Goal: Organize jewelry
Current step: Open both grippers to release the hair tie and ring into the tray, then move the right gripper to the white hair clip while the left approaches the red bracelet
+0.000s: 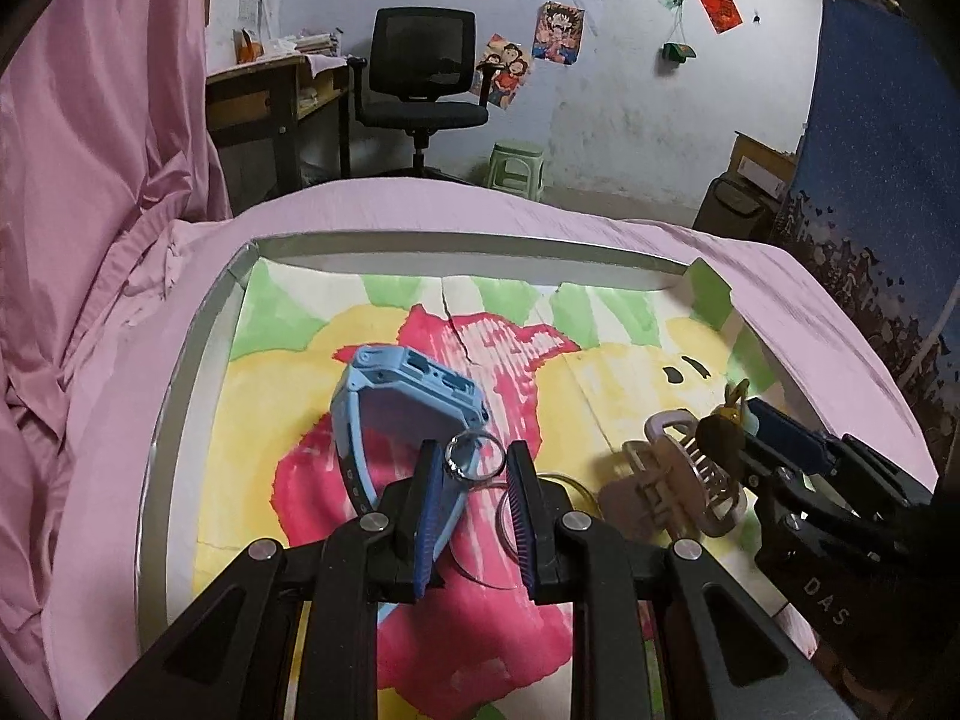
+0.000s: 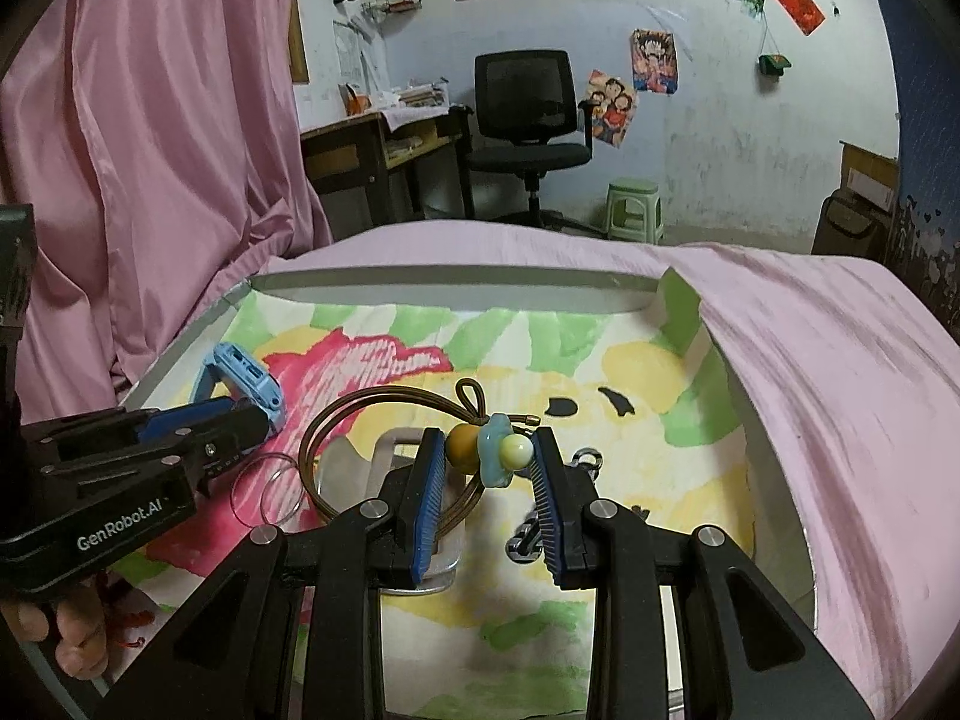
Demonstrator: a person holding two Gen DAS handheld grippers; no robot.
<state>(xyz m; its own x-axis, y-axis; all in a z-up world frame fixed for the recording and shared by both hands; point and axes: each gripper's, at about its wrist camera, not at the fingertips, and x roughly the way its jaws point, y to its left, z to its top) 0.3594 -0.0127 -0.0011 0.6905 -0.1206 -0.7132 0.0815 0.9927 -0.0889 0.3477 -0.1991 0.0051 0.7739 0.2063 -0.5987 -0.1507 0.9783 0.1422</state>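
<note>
A shallow tray (image 1: 180,384) lined with a painted paper lies on a pink-covered bed. My left gripper (image 1: 471,459) has its pads either side of a silver ring (image 1: 473,457), which looks held between them above a light blue watch (image 1: 384,396). A clear bangle (image 1: 564,483) lies just behind. My right gripper (image 2: 489,450) holds the beads of a brown hair tie (image 2: 492,450) between its pads, over a beige hair claw (image 1: 672,480). The watch (image 2: 240,378) and the bangle (image 2: 264,489) show at left in the right wrist view.
Pink fabric (image 1: 90,210) hangs at the left. A small dark metal clasp (image 2: 585,456) lies on the paper (image 2: 660,456) right of my right gripper. A desk (image 1: 264,102), an office chair (image 1: 423,78) and a green stool (image 1: 516,165) stand beyond the bed.
</note>
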